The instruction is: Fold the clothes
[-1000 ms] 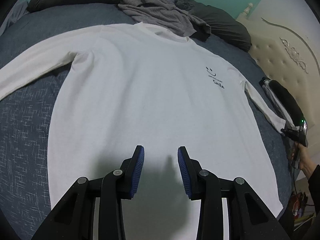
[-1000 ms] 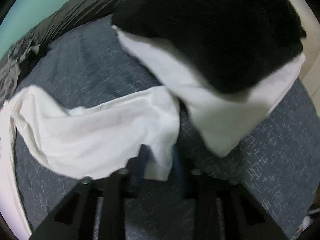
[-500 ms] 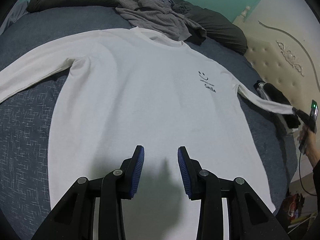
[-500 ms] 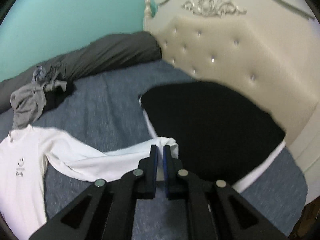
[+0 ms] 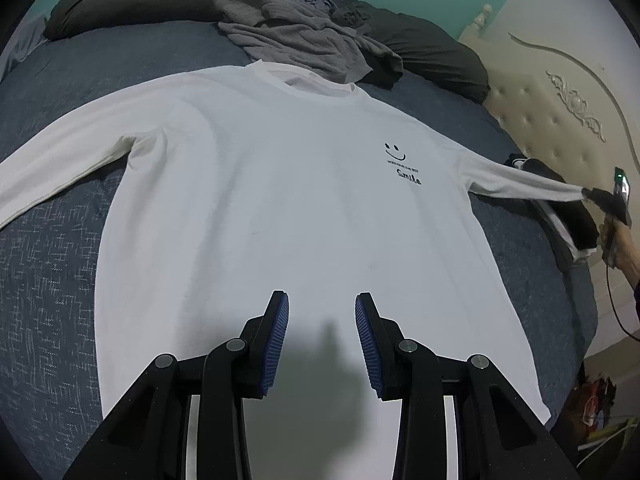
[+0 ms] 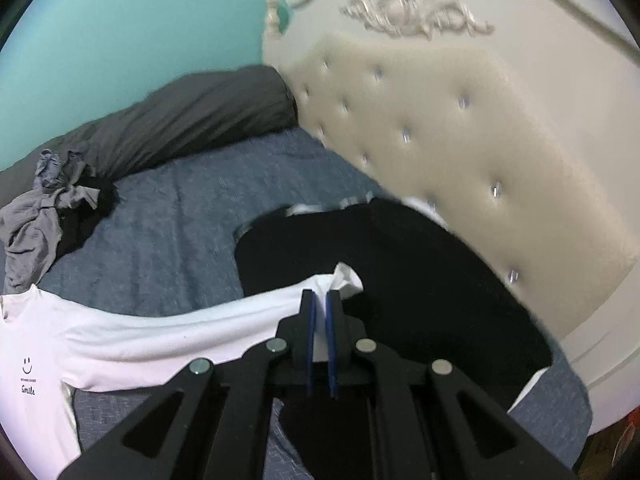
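No fold shows: white shirt (image 5: 280,200) lies flat on the bed (image 5: 52,280); right tool (image 6: 320,300) pinches its sleeve cuff (image 6: 340,280) outstretched; left tool (image 5: 322,316) hovers unclenched, empty.

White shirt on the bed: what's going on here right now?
A person is folding a white long-sleeve shirt laid face up on the blue bed cover. The right tool is shut on the sleeve cuff, holding that sleeve stretched out above a folded black garment near the headboard. The left tool hangs open over the shirt's lower part, holding nothing. No fold has been made yet; a grey clothes pile lies beyond the collar.
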A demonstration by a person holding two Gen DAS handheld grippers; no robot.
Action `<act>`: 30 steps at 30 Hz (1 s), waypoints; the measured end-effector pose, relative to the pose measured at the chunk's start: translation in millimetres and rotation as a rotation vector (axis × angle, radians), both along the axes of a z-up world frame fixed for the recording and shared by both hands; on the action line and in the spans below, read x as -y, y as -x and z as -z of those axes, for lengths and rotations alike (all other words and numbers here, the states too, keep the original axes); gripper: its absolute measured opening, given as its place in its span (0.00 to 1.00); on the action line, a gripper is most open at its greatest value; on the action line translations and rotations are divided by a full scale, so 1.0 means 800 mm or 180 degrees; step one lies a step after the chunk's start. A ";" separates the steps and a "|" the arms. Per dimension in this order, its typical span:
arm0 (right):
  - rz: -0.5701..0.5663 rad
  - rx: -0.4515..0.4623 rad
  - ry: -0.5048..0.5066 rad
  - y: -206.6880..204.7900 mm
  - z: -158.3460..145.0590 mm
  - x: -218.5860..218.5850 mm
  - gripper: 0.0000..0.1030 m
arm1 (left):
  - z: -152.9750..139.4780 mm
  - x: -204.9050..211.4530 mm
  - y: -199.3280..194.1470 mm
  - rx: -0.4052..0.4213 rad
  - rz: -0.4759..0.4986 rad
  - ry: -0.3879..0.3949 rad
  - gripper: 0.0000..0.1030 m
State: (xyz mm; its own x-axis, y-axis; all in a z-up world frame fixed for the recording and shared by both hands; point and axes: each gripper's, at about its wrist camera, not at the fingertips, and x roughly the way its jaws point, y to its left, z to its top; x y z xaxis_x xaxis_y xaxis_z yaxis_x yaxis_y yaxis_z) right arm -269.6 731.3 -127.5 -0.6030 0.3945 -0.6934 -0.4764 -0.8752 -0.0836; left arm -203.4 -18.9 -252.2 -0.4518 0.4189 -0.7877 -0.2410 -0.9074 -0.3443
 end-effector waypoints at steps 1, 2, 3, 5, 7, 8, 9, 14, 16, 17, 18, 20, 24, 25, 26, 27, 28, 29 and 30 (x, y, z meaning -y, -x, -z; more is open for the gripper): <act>0.0040 0.0077 0.0034 0.001 0.010 -0.005 0.05 | 0.000 -0.001 0.001 0.0003 0.0010 0.0006 0.37; 0.0068 0.0145 0.0063 0.001 0.019 -0.009 0.05 | 0.001 -0.003 0.001 0.0004 0.0018 0.0009 0.37; 0.0078 0.0202 0.0072 0.001 0.028 -0.012 0.05 | 0.001 -0.004 0.002 0.0005 0.0027 0.0012 0.37; 0.0087 0.0285 0.0113 0.003 0.039 -0.016 0.05 | 0.001 -0.007 0.003 0.0007 0.0044 0.0017 0.37; 0.0099 0.0292 0.0245 0.003 0.044 -0.025 0.05 | 0.002 -0.010 0.004 0.0010 0.0060 0.0022 0.37; 0.0107 0.0263 0.0342 0.001 0.045 -0.031 0.06 | 0.003 -0.012 0.004 0.0014 0.0064 0.0019 0.37; 0.0107 0.0193 0.0445 -0.003 0.042 -0.035 0.08 | 0.003 -0.014 0.005 0.0017 0.0066 0.0013 0.37; 0.0061 0.0026 0.0603 -0.016 0.028 -0.044 0.18 | 0.006 -0.023 0.006 0.0033 0.0095 -0.0020 0.37; 0.0031 -0.0057 0.0614 -0.016 0.019 -0.044 0.24 | 0.005 -0.027 0.005 0.0029 0.0113 -0.0026 0.37; 0.0015 -0.0103 0.0623 -0.016 0.015 -0.043 0.27 | 0.005 -0.029 0.005 0.0027 0.0122 -0.0029 0.37; -0.0001 -0.0149 0.0632 -0.015 0.010 -0.043 0.29 | 0.004 -0.031 0.004 0.0025 0.0130 -0.0030 0.37; -0.0034 -0.0240 0.0649 -0.015 0.002 -0.042 0.39 | 0.003 -0.034 0.005 0.0021 0.0144 -0.0027 0.37; -0.0134 -0.0355 0.0664 -0.009 -0.013 -0.035 0.39 | 0.001 -0.039 0.006 0.0005 0.0159 -0.0042 0.37; -0.0153 -0.0302 0.0653 -0.004 -0.010 -0.032 0.39 | 0.000 -0.040 0.006 0.0001 0.0165 -0.0044 0.37; -0.0143 -0.0254 0.0652 0.002 -0.006 -0.032 0.39 | 0.000 -0.041 0.007 0.0000 0.0167 -0.0047 0.37; -0.0132 -0.0207 0.0650 0.007 -0.003 -0.032 0.39 | -0.001 -0.042 0.007 -0.0001 0.0168 -0.0051 0.37; -0.0122 -0.0159 0.0648 0.012 0.001 -0.031 0.39 | -0.001 -0.043 0.008 -0.0002 0.0170 -0.0055 0.37; -0.0111 -0.0112 0.0646 0.017 0.005 -0.031 0.39 | -0.002 -0.044 0.008 -0.0003 0.0173 -0.0056 0.37; -0.0101 -0.0065 0.0645 0.022 0.008 -0.031 0.39 | -0.002 -0.044 0.009 -0.0006 0.0180 -0.0052 0.37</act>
